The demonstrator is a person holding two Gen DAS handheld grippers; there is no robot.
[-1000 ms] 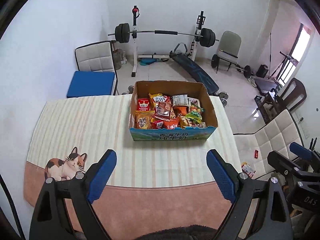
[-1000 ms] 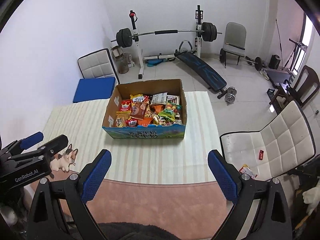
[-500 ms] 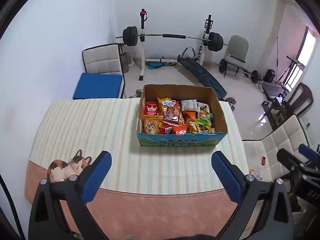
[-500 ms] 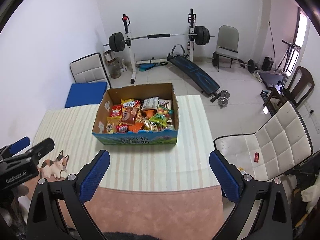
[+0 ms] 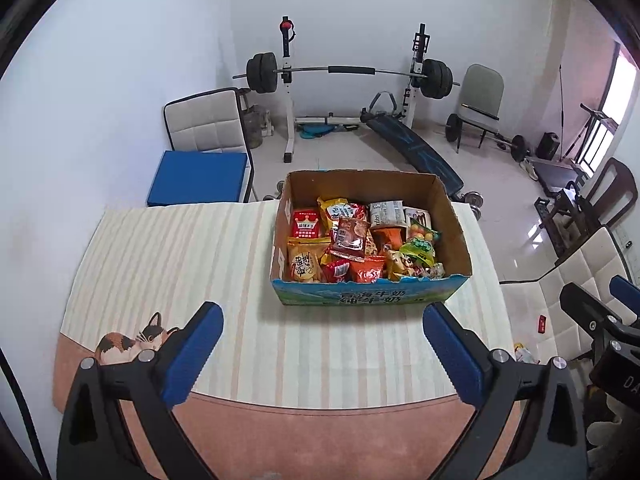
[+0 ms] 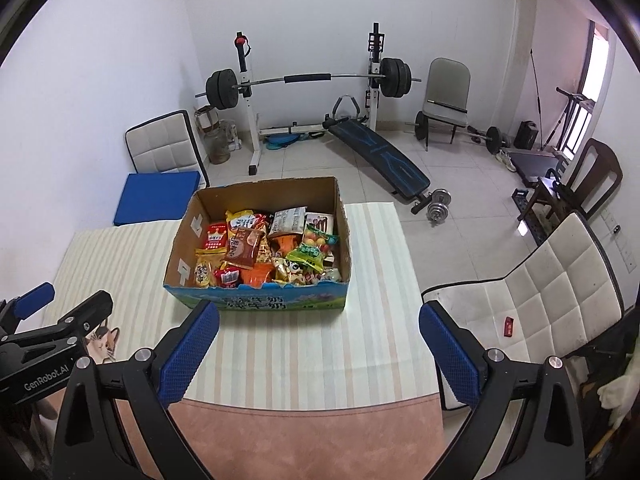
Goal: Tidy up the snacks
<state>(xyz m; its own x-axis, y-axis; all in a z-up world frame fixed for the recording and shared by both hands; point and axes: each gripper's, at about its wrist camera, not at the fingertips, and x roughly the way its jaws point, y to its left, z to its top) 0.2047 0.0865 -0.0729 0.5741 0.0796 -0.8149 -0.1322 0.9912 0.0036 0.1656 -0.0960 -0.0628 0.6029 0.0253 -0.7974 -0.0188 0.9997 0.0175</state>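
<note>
Left gripper (image 5: 322, 332) and right gripper (image 6: 318, 328): your jaws spread wide, both empty, hovering short of the box (image 5: 370, 300). Snacks (image 5: 352, 240): mixed bright packets heaped loosely inside (nothing sorted yet, by appearance). Box sits mid-table on the striped cloth (image 5: 160, 256).

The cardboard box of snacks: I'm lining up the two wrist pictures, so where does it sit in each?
Left wrist: cardboard box right of center, beyond the open left gripper.
Right wrist: the box left of center, beyond the open right gripper.
Shared landmark: barbell rack behind it.
</note>
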